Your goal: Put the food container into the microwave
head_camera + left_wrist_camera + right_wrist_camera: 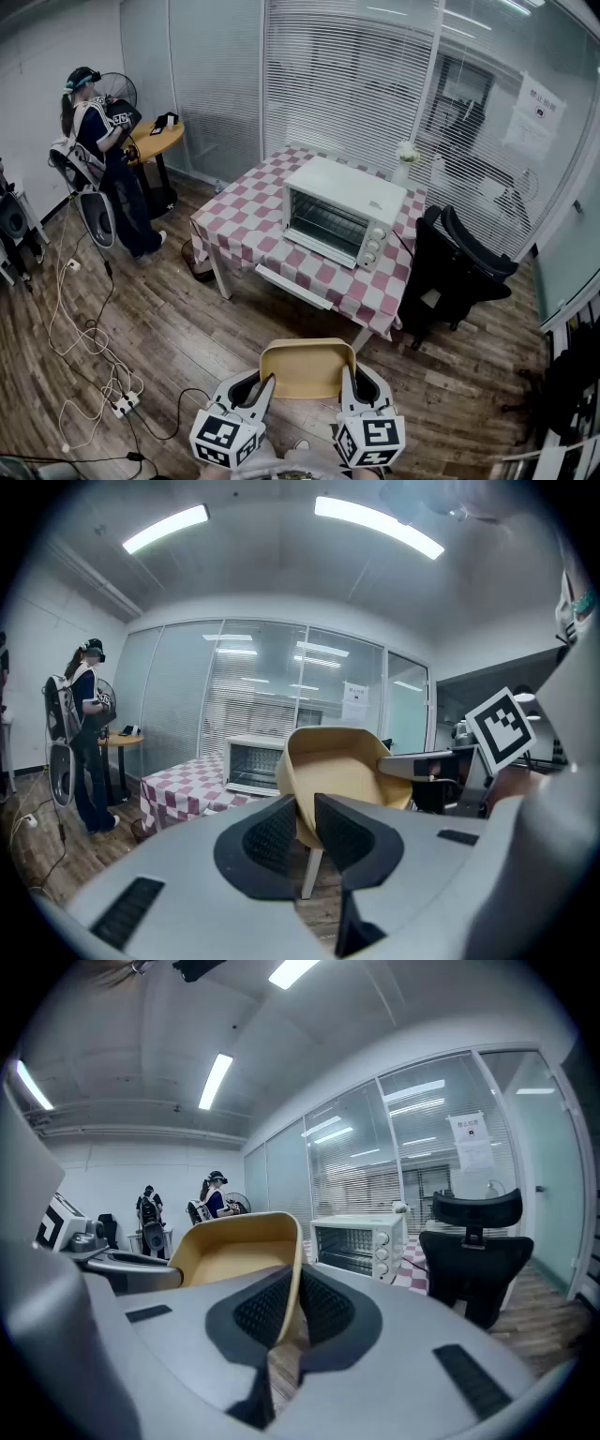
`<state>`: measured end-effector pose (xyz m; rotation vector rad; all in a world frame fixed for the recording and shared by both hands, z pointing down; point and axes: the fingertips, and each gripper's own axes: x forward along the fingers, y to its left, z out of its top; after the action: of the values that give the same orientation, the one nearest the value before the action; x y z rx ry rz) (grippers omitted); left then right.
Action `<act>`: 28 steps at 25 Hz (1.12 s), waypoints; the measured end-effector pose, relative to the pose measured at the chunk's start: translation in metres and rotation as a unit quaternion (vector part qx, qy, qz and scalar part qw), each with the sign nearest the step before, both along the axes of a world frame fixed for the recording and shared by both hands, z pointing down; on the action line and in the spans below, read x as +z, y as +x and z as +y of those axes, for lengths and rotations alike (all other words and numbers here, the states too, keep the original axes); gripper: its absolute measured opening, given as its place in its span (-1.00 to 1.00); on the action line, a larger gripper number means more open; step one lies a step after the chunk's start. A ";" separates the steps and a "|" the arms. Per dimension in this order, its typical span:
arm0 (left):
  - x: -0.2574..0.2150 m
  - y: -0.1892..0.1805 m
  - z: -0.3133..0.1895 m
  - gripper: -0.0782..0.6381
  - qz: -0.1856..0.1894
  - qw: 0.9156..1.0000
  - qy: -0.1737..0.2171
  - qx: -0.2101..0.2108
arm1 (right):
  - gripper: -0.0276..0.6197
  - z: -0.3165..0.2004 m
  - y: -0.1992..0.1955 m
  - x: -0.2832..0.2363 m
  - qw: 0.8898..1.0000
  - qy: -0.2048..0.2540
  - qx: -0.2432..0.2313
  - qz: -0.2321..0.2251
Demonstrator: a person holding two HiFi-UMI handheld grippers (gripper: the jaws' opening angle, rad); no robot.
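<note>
The food container [307, 367], an open tan tub, was held in the air low and close to the person, above the wooden floor [187, 328] and well apart from the bench [239, 211]. It was carried between both tools. The left gripper [265, 384] had its fingers [272, 832] closed narrowly on the container's left wall, one finger inside the tub and one outside, as the left gripper view showed with the thin rim pinched between the dark pads. The right gripper [348, 380] gripped the opposite wall the same way; in the right gripper view its fingers [323, 1307] pressed on either side of the tan edge [292, 1269].

Ahead stood the microwave [342, 211], a white box with knobs down its right side, resting on the bench's pink-and-white checked cloth. Its door [292, 286] lay dropped open toward the person, leaving the cavity exposed. A small vase [406, 159] with a white bloom stood behind it near the bench's far corner.

A black office chair [455, 267] sat just beside the bench's right end. On the floor to the left lay loose cables and a power strip [122, 403]. Far back at the left, another person [103, 159] stood near a fan [117, 89].
</note>
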<state>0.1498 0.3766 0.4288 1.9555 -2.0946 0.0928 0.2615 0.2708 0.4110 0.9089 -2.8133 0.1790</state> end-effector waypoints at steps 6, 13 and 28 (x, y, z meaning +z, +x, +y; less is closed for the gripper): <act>-0.002 0.005 -0.003 -0.60 -0.003 1.000 0.002 -0.005 | -0.89 -0.004 0.005 -0.002 1.000 0.004 -0.001 -0.007; 0.002 0.019 -0.010 -0.61 -0.005 1.000 -0.003 -0.016 | -0.86 -0.008 0.022 0.002 1.000 -0.002 -0.012 -0.014; 0.015 -0.004 -0.047 -0.62 0.020 0.999 -0.008 -0.033 | -0.86 -0.049 -0.004 0.013 0.999 -0.020 -0.025 -0.014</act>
<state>0.1458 0.3294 0.4438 1.8631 -2.1237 0.0568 0.2577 0.2216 0.4243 0.8330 -2.8440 0.2408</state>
